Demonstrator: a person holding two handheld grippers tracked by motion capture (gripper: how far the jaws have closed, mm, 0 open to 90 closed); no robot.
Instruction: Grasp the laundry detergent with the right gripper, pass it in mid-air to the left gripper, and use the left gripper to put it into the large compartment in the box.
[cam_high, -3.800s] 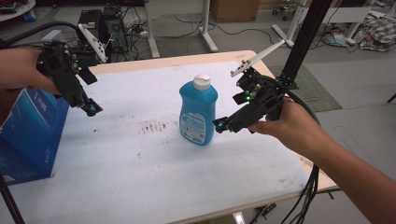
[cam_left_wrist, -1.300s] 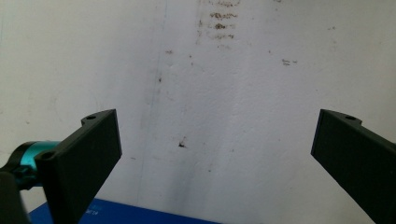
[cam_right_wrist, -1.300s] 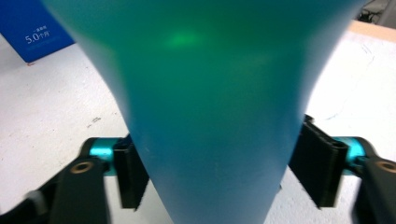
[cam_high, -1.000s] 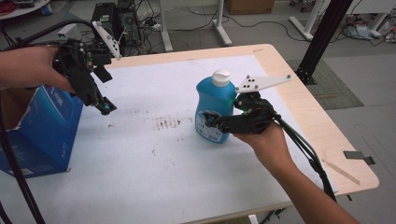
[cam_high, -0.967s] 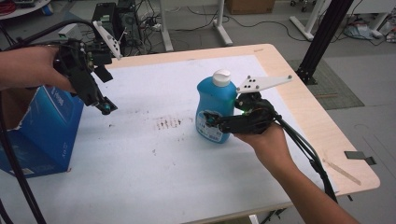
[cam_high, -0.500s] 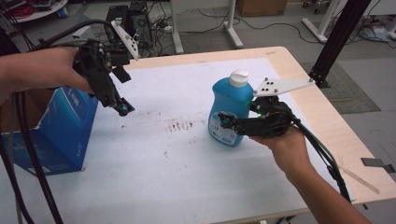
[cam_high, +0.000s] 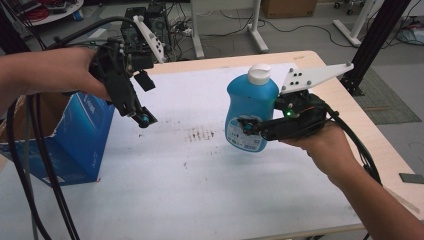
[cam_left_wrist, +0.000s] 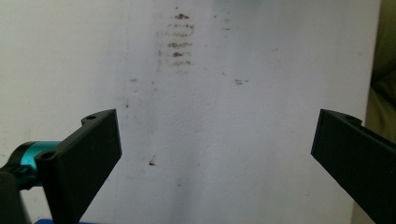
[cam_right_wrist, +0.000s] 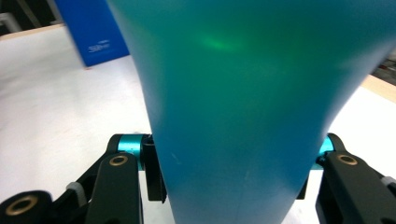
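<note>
The right hand-held gripper is clamped on the bottle; keep it upright and squeeze steadily. The left hand-held gripper hangs apart above the surface.

The bottle is bright blue with a white cap and a pale label. Left of the bottle stands a darker blue box with white lettering. The table cover is white, smudged with brown marks.
</note>
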